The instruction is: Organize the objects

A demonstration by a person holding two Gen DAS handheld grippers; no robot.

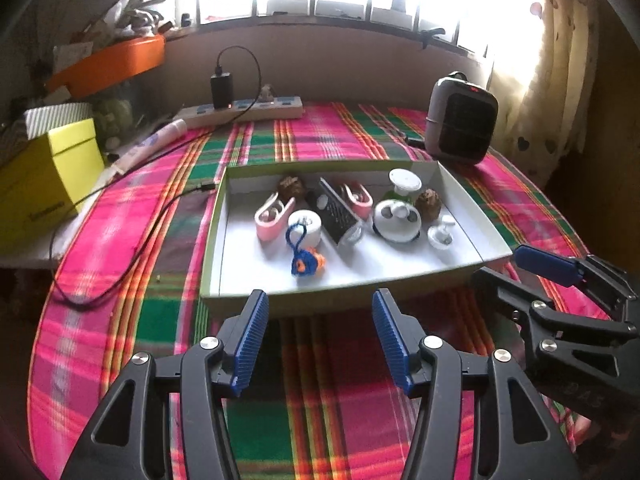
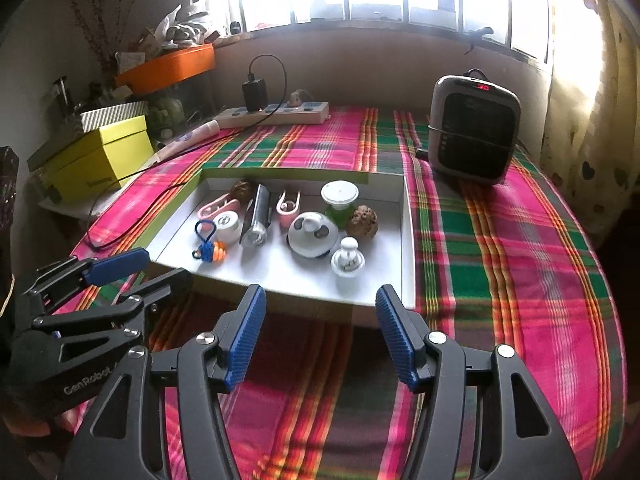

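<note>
A shallow white box lid with a green rim (image 1: 352, 280) (image 2: 406, 248) lies on the plaid cloth. In it are several small things: two pink clips (image 1: 272, 216) (image 2: 288, 206), a black and silver grater (image 1: 340, 216) (image 2: 258, 216), a white round case (image 1: 396, 220) (image 2: 312, 236), two brown balls (image 1: 428, 202) (image 2: 362, 220), a blue and orange knitted charm (image 1: 306, 262) (image 2: 212, 250). My left gripper (image 1: 320, 334) (image 2: 132, 272) is open and empty just before the box's near edge. My right gripper (image 2: 320, 332) (image 1: 516, 268) is open and empty beside it.
A grey heater (image 1: 460, 120) (image 2: 474, 128) stands at the back right. A power strip with a black charger (image 1: 244, 110) (image 2: 276, 114) lies at the back, its cable trailing left of the box. A yellow box (image 1: 44, 176) (image 2: 100, 156) sits at the left.
</note>
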